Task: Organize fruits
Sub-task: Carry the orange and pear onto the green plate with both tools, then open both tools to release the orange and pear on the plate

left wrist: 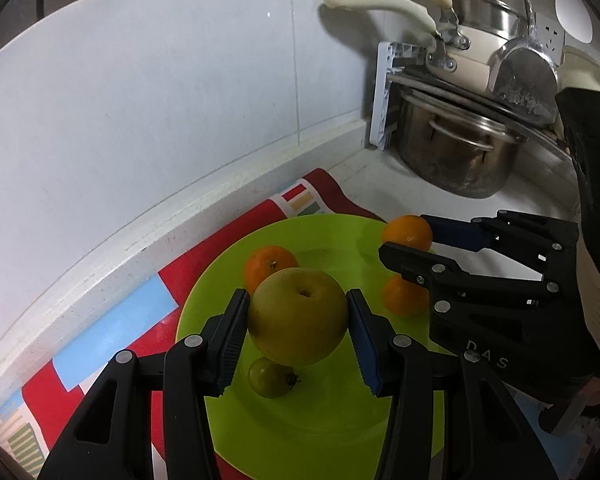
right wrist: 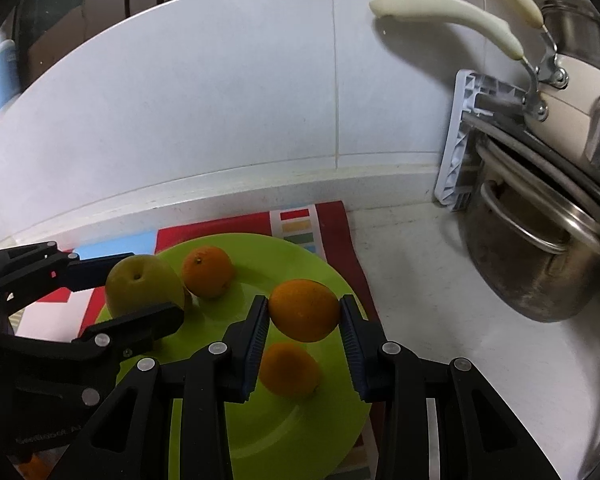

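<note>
A lime green plate (left wrist: 300, 432) (right wrist: 292, 432) lies on a patterned red mat. My left gripper (left wrist: 298, 320) is shut on a big yellow-green pear (left wrist: 298, 316) (right wrist: 142, 286) and holds it above the plate. My right gripper (right wrist: 304, 312) is shut on an orange (right wrist: 304, 310) (left wrist: 407, 233), also above the plate. On the plate lie an orange at the back (left wrist: 269, 266) (right wrist: 207, 271), another orange (left wrist: 404, 295) (right wrist: 289, 369) under the right gripper (left wrist: 408, 248), and a small green fruit (left wrist: 271, 378) under the pear.
The mat (left wrist: 112, 340) lies on a white counter against a tiled wall. A steel pot (left wrist: 456, 152) (right wrist: 540, 256) with stacked pans and cream handles (left wrist: 380, 0) stands at the back right. A white plastic rack (left wrist: 382, 92) leans beside it.
</note>
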`<state>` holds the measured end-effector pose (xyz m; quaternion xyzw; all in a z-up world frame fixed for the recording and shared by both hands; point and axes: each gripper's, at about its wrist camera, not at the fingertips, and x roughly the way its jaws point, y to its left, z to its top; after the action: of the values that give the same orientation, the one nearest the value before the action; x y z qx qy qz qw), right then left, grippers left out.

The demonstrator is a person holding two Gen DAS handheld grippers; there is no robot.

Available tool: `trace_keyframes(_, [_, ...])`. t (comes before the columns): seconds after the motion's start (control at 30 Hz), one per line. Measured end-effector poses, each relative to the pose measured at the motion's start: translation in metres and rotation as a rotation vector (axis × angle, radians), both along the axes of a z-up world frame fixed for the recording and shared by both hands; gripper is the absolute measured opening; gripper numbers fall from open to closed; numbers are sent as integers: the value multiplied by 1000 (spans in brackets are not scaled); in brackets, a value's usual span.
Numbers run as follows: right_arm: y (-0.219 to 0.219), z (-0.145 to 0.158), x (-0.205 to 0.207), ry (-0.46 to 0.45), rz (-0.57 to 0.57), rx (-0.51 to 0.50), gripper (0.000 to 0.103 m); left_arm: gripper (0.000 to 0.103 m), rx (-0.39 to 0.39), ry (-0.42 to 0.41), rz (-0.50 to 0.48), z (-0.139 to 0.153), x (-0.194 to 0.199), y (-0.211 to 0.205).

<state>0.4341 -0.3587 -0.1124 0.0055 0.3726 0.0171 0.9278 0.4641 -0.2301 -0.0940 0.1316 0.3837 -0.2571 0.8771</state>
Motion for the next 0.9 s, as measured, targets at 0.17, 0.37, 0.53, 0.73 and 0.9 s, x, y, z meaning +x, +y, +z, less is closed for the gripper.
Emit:
trace_keyframes(0.17, [5, 0, 2, -6, -3, -22, 41, 55, -11, -21, 11, 4, -2, 6])
trace_keyframes(0.37, [5, 10, -7, -22, -12, -25, 46, 61, 5, -93, 43, 24, -13, 17])
trace_keyframes(0.53, [8, 18, -19, -30, -15, -22, 46, 65, -5, -103, 67, 32, -24, 28])
trace_keyframes(0.73, [14, 34, -41, -56, -26, -14, 46, 72, -28, -114, 112, 47, -41, 43])
trace_keyframes(0.9, [22, 47, -61, -70, -23, -2, 46, 77, -55, -143, 132, 65, -63, 57])
